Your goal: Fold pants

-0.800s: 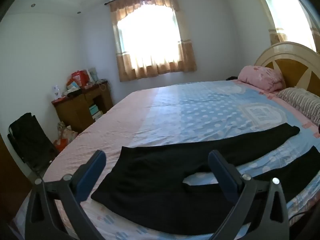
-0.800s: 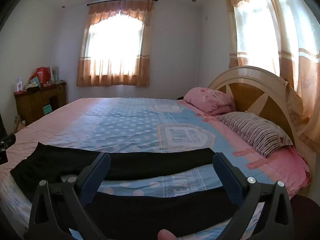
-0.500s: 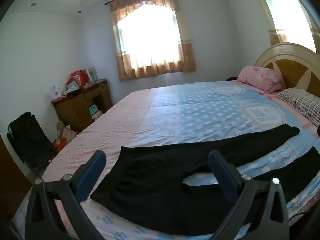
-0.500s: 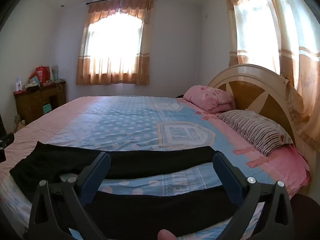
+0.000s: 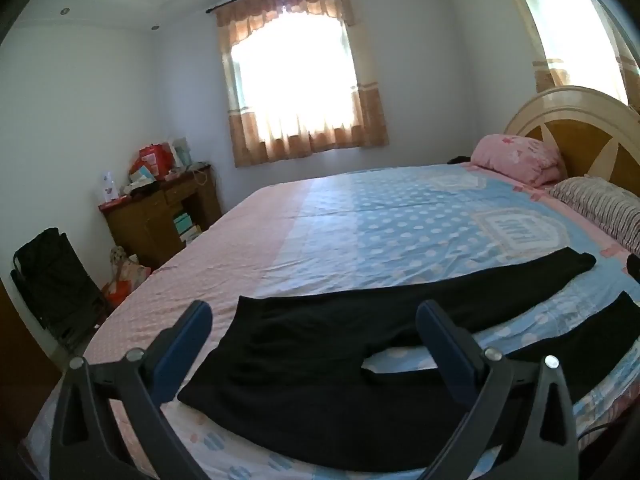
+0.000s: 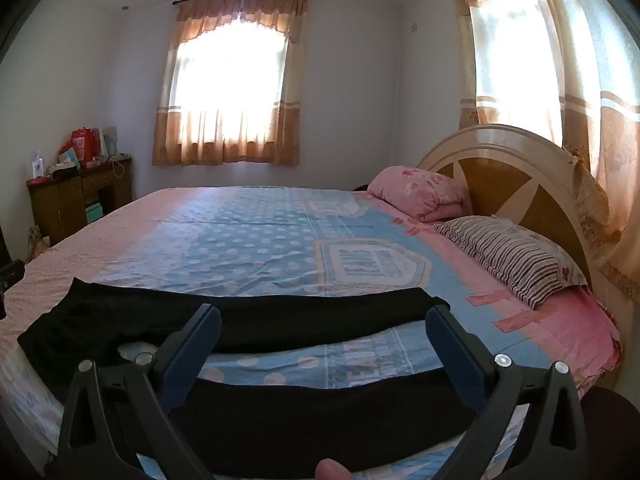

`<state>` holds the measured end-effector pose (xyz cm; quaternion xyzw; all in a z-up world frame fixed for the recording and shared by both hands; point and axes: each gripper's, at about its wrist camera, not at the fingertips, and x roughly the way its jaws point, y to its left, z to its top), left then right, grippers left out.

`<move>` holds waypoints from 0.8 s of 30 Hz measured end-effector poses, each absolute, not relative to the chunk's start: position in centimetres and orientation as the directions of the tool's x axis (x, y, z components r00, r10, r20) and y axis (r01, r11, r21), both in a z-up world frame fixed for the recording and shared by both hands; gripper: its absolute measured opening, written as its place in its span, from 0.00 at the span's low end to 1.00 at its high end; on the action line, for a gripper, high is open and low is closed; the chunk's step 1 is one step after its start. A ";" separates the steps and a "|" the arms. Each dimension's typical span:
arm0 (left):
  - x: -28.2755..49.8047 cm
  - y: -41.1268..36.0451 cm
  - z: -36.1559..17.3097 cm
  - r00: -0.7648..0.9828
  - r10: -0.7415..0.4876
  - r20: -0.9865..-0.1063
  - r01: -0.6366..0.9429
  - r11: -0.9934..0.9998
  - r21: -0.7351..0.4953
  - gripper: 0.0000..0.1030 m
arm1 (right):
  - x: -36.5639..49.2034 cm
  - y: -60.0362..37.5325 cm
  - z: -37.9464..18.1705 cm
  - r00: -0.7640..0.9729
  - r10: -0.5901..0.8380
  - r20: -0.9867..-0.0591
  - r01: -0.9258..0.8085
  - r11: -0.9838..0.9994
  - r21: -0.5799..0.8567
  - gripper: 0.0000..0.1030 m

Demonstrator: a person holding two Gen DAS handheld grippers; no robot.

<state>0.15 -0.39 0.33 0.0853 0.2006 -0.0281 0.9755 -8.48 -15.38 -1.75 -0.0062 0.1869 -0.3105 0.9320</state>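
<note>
Black pants [image 5: 304,364] lie flat on the bed near its front edge, waist to the left, both legs spread apart and running right. My left gripper [image 5: 314,320] is open and empty, held above the waist and crotch area. In the right wrist view the pants [image 6: 304,320] show both legs with a strip of sheet between them. My right gripper [image 6: 324,320] is open and empty, held above the near leg [image 6: 320,420]. Neither gripper touches the fabric.
The bed [image 5: 380,216] has a pink and blue dotted sheet. A pink pillow [image 6: 420,192] and a striped pillow [image 6: 516,252] lie by the wooden headboard [image 6: 520,184]. A wooden cabinet [image 5: 160,216] and a black bag [image 5: 52,276] stand left of the bed.
Both grippers have barely shifted; the views are almost the same. The pants have not moved and both grippers stay open.
</note>
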 end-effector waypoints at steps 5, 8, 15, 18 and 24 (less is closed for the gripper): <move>-0.2 -0.7 0.4 0.920 -0.022 -0.391 0.090 0.984 0.156 1.00 | -8.5 -15.5 -1.9 0.738 -0.578 -0.349 0.574 0.809 -0.126 0.99; -0.3 -0.7 0.3 0.921 -0.022 -0.390 0.090 0.984 0.157 1.00 | -8.4 -15.6 -2.0 0.736 -0.577 -0.354 0.573 0.810 -0.126 0.99; -0.3 -0.7 0.3 0.921 -0.022 -0.390 0.090 0.984 0.157 1.00 | -8.4 -15.6 -2.1 0.737 -0.576 -0.355 0.573 0.810 -0.126 0.99; -0.3 -0.8 0.3 0.921 -0.023 -0.390 0.091 0.984 0.156 1.00 | -8.4 -15.6 -2.1 0.736 -0.576 -0.355 0.573 0.810 -0.126 0.99; -0.3 -0.8 0.3 0.920 -0.022 -0.390 0.090 0.983 0.157 1.00 | -8.3 -15.7 -2.3 0.736 -0.575 -0.357 0.571 0.811 -0.128 0.99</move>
